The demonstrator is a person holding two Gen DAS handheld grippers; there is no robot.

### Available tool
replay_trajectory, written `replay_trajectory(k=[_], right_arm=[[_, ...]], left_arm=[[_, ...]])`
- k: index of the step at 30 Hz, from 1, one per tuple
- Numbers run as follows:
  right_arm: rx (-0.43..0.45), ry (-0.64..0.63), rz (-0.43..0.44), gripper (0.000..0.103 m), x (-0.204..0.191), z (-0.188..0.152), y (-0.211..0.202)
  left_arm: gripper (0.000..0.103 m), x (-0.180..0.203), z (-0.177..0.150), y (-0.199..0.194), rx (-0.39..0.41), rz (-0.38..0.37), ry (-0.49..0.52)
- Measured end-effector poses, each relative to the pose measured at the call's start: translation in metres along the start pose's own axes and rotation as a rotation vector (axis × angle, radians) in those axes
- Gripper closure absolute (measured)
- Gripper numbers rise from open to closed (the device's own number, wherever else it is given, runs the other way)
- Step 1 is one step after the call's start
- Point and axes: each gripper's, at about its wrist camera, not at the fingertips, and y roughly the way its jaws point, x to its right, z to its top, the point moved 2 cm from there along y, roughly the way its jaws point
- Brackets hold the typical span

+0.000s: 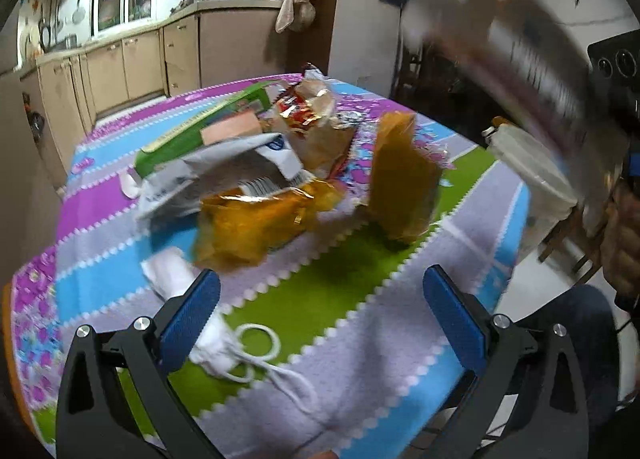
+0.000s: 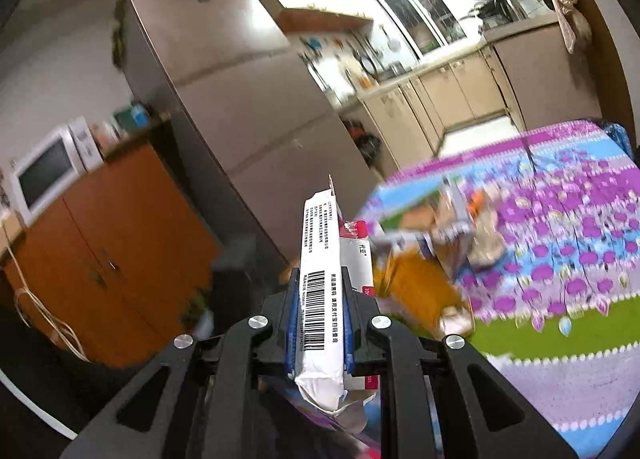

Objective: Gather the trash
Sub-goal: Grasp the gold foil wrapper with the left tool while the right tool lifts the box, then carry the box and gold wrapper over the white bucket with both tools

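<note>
Left wrist view: the left gripper hovers with fingers wide and empty over the striped tablecloth; trash lies heaped mid-table, orange bags, a grey pouch, a green box, with white paper nearest. Right wrist view: the right gripper pinches a white barcoded box, lifted off the table's edge; a fridge stands beyond.

A table holds a heap of trash at its middle: a flat box at the far left, an envelope in front of it, and a crumpled wrapper nearer still. A bag stands to their right. A cord lies near the front edge. Kitchen cabinets line the far wall.
</note>
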Motion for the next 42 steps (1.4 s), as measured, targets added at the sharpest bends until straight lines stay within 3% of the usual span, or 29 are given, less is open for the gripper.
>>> replay_trajectory(k=[3,7,8,11,13,14,15,17,18,23,25,28,30,37,42], right_arm=[[0.047,0.01,0.002,0.085,-0.002,0.007,-0.014],[0.055,0.014,-0.027,0.085,0.004,-0.001,-0.022],[0.053,0.023,-0.034,0.085,0.008,-0.004,-0.023],[0.057,0.055,-0.046,0.085,0.021,-0.014,-0.027],[0.063,0.064,-0.052,0.085,0.026,-0.021,-0.029],[0.065,0.066,-0.053,0.085,0.027,-0.023,-0.03],[0.067,0.067,-0.053,0.085,0.027,-0.026,-0.032],[0.071,0.081,-0.056,0.085,0.031,-0.03,-0.033],[0.073,0.086,-0.057,0.085,0.032,-0.034,-0.033],[0.069,0.115,-0.067,0.085,0.043,-0.041,-0.033],[0.072,0.12,-0.078,0.085,0.045,-0.041,-0.033],[0.086,0.111,-0.115,0.085,0.043,-0.042,-0.033],[0.095,0.092,-0.156,0.085,0.04,-0.043,-0.033],[0.119,-0.059,-0.359,0.085,0.017,-0.044,-0.034],[0.19,-0.132,-0.491,0.085,-0.002,-0.037,-0.05]], left_arm=[[0.005,0.0,-0.004,-0.001,0.0,-0.014,-0.035],[0.005,-0.005,-0.004,-0.004,0.026,-0.087,-0.187],[0.005,-0.001,-0.005,-0.004,0.036,-0.076,-0.182],[0.005,0.032,0.008,0.0,0.028,0.02,0.088],[0.006,0.034,0.016,0.009,-0.017,-0.004,0.175],[0.018,0.026,0.022,0.017,-0.042,-0.013,0.189],[0.037,0.021,0.026,0.021,-0.059,-0.017,0.181],[0.057,0.005,0.032,0.037,-0.102,-0.07,0.131],[0.061,0.002,0.033,0.044,-0.115,-0.078,0.124],[0.062,0.006,0.028,0.053,-0.132,-0.103,0.135],[0.069,0.004,0.027,0.052,-0.127,-0.098,0.13],[0.085,0.009,0.024,0.047,-0.107,-0.096,0.142],[0.088,0.014,0.022,0.042,-0.081,-0.076,0.132],[0.09,0.023,0.023,0.012,0.027,-0.018,0.034],[0.09,0.046,0.05,-0.026,0.158,0.036,-0.019]])
